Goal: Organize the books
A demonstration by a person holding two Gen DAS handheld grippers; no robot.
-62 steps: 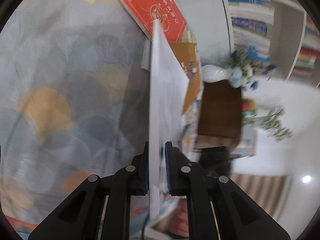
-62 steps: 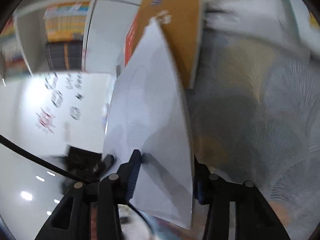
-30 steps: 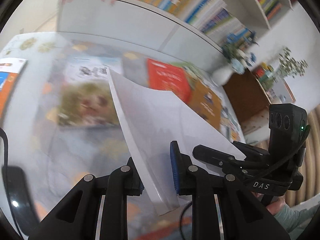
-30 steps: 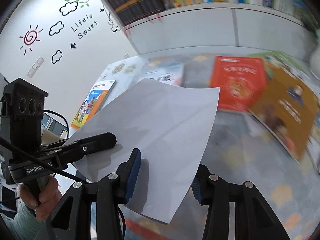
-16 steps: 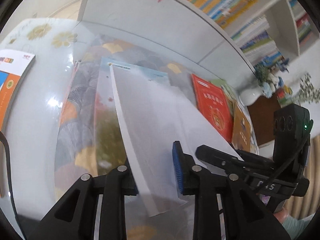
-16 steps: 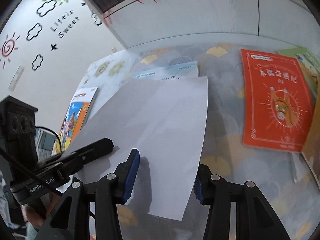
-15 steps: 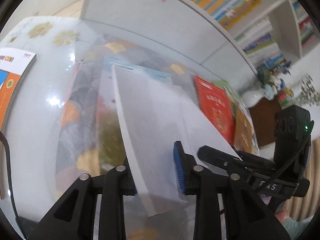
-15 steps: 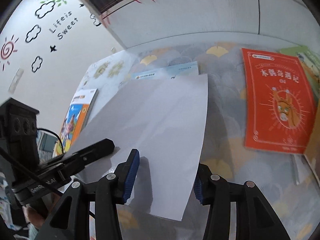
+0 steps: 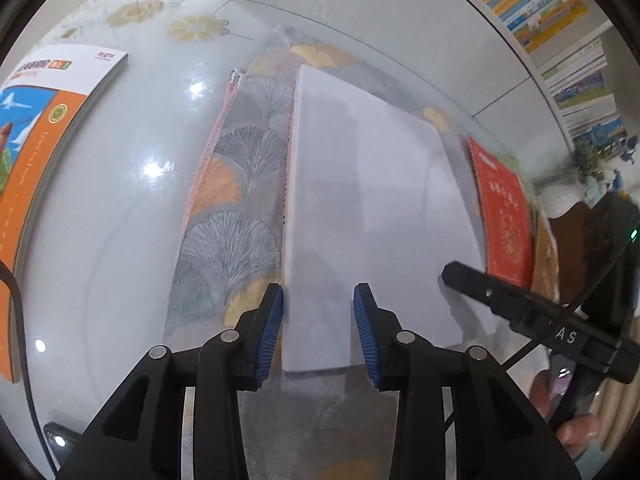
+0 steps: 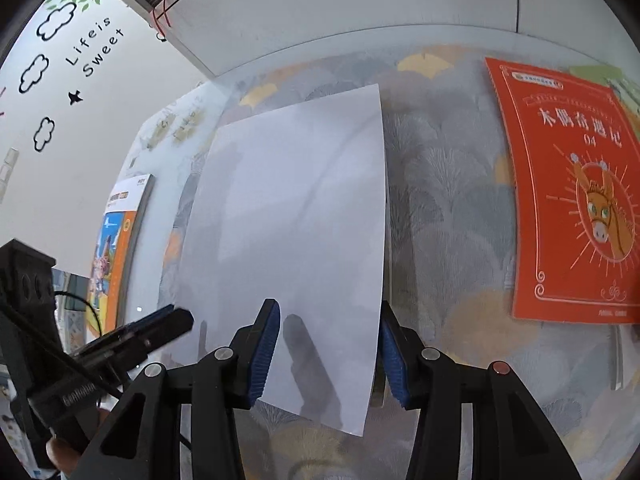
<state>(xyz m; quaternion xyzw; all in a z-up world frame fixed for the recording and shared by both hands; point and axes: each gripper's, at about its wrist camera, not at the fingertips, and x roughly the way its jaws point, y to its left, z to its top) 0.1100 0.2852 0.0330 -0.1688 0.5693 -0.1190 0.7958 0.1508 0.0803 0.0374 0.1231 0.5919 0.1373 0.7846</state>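
A white-covered book (image 9: 372,200) lies nearly flat on the patterned tablecloth (image 9: 240,200), on top of another book whose red-and-white edge (image 9: 286,168) shows along its left side. My left gripper (image 9: 318,320) straddles the white book's near left corner. Its jaws are opening, and the blue pads stand clear of the cover. My right gripper (image 10: 326,340) is shut on the white book (image 10: 292,208) at the near right corner, with one pad against the book's right edge and the other on the cover. A hand holds each gripper at the bottom edge of the views.
An orange and blue picture book (image 9: 36,152) lies on the glossy table at the left. A red book (image 10: 572,208) lies to the right, with more books past it. White cabinets, bookshelves (image 9: 560,20) and a vase of flowers (image 9: 600,152) stand behind.
Both grippers have come down with the white book, from tilted in the air to lying on the book below. The left jaws have widened.
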